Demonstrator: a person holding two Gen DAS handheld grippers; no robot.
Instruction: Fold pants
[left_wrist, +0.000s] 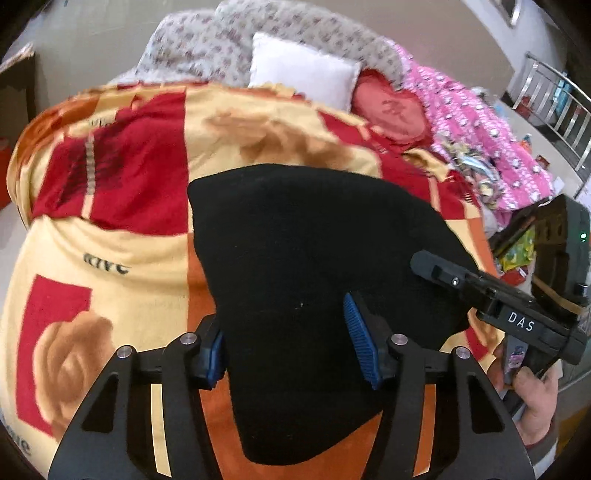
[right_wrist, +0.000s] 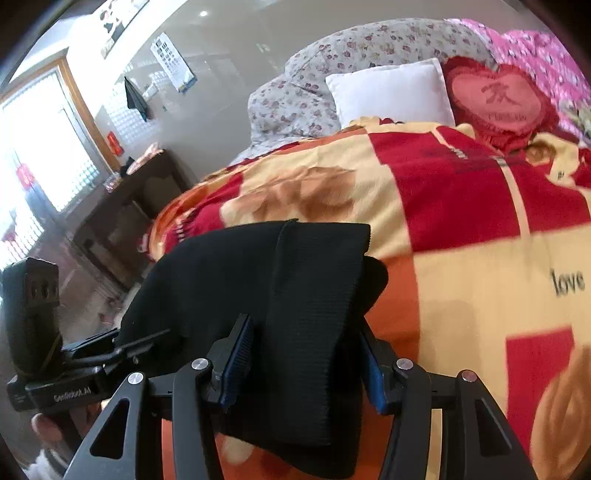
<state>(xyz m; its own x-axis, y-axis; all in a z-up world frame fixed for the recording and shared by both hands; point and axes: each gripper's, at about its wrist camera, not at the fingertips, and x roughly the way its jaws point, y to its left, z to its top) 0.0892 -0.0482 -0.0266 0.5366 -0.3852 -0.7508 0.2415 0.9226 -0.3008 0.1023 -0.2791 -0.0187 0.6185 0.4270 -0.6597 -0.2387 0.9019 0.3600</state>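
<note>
Black pants (left_wrist: 310, 258) lie folded into a compact bundle on a yellow, red and orange rose-print blanket (left_wrist: 110, 240). In the left wrist view my left gripper (left_wrist: 288, 347) is open, its blue pads on either side of the bundle's near end. My right gripper (left_wrist: 436, 266) shows at the bundle's right edge, held by a hand. In the right wrist view the right gripper (right_wrist: 306, 362) is open, with the ribbed waistband of the pants (right_wrist: 314, 295) draped between its blue pads. The left gripper (right_wrist: 140, 347) shows at the bundle's left side.
A white pillow (left_wrist: 303, 70), a red heart cushion (left_wrist: 391, 110), a floral quilt (left_wrist: 229, 40) and a pink blanket (left_wrist: 480, 125) lie at the bed's head. A dark wooden cabinet (right_wrist: 122, 206) stands by the window left of the bed. A metal rack (left_wrist: 554, 99) is at the right.
</note>
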